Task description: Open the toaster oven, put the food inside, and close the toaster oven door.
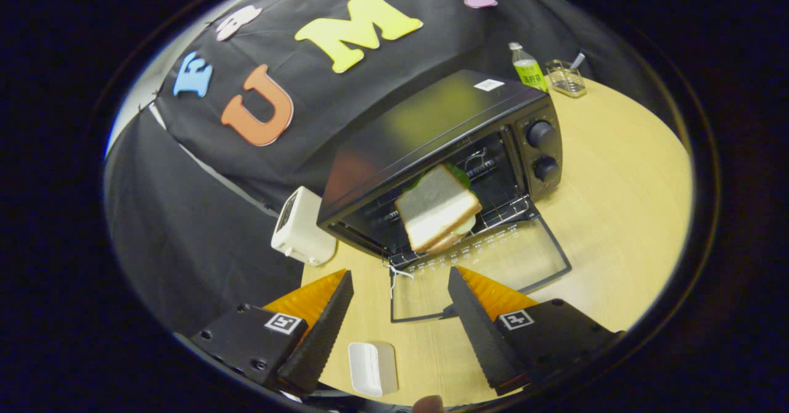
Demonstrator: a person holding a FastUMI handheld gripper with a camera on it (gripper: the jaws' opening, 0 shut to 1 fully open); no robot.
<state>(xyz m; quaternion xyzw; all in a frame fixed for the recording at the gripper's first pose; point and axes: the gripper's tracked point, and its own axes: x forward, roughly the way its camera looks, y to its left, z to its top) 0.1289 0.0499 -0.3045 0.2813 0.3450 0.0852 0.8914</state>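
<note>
Sandwich (436, 208): white bread slices, brown crust, green leaf poking out behind, lies on the wire rack (502, 212) inside the toaster oven (431, 129). Oven is a glossy black metal box with two round knobs (540, 151); its glass door (487, 271) is dropped flat on the pale wood table (616, 216). Claw (400, 286) released, fingers spread wide, empty, over the door's near edge. White toaster (300, 228) stands beside the oven.

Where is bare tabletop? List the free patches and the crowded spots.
Free: the wood right of the toaster oven, toward the bottle and wire basket. Crowded: the lowered door ahead of the open tool, the sandwich on the rack, the white toaster left, and a white block between the fingers.
</note>
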